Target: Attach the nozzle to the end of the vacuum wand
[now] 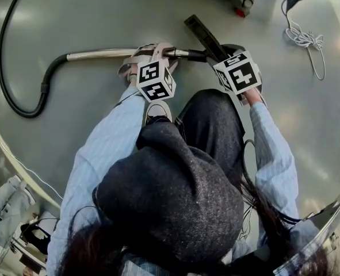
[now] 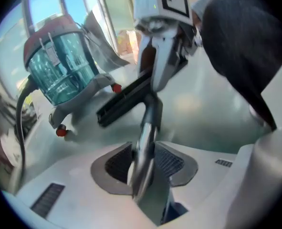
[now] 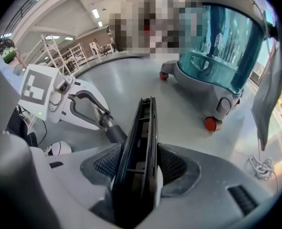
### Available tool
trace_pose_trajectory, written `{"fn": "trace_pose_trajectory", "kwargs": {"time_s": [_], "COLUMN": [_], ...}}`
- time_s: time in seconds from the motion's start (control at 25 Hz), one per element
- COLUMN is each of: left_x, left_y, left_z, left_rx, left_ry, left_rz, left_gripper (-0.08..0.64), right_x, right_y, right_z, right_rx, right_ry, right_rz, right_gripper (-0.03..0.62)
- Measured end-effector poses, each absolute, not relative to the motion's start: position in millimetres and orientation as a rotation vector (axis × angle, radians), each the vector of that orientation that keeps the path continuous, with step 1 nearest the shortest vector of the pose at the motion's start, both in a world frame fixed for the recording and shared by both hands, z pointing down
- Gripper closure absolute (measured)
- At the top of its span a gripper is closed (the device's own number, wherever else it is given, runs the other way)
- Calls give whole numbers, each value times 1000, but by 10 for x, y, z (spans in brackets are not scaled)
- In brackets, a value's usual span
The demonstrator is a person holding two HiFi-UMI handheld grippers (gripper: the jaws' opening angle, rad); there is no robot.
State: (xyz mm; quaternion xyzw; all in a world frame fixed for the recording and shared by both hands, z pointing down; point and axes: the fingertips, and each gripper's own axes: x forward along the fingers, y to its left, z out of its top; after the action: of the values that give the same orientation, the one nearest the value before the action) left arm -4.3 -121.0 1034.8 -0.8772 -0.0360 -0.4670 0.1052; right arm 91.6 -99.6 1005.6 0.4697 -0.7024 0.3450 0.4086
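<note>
The metal vacuum wand (image 1: 100,54) lies across the grey floor, running right from a black hose (image 1: 8,79). My left gripper (image 1: 158,53) is shut on the wand near its right end; in the left gripper view the shiny tube (image 2: 145,137) sits pinched between both pads (image 2: 117,163). My right gripper (image 1: 221,53) is shut on the long black nozzle (image 1: 201,33), which stands on edge between its pads (image 3: 174,163) in the right gripper view. The wand's black end collar (image 3: 113,130) meets the nozzle's base (image 2: 145,87). Whether it is seated I cannot tell.
A teal canister vacuum (image 3: 222,56) on red-capped wheels stands just beyond the nozzle. A coiled white cable (image 1: 305,39) lies to the far right. The person's hat, dark trouser knee (image 1: 213,125) and white shoe (image 1: 157,111) fill the near floor.
</note>
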Motion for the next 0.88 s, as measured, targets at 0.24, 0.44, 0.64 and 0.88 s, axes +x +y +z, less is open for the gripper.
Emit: {"fn": "trace_pose_trajectory", "kwargs": {"time_s": [0.24,0.44,0.64,0.88], "left_x": [941,230,-148,-373], "left_y": [-1051,-1360,-1580,-1552], "left_z": [9538,9885,10017,10160], "left_rx": [-2854,-2836,-2902,-2940], "left_ry": [-135,-36,142,171], "left_rz": [-814,-1079,-1178,-1257], "left_gripper": [563,563,524,407], "right_x": [566,586,573,733], "right_y": [-1115,-1064,-1092,-1089], "right_z": [10238,10283,10252,10001], "right_rx": [1128,1131,1135,1176], "right_ry": [-1826,-1837,-1882,-1910], "right_rz": [1045,1023,1063,908], "right_gripper": [350,350,344,319]}}
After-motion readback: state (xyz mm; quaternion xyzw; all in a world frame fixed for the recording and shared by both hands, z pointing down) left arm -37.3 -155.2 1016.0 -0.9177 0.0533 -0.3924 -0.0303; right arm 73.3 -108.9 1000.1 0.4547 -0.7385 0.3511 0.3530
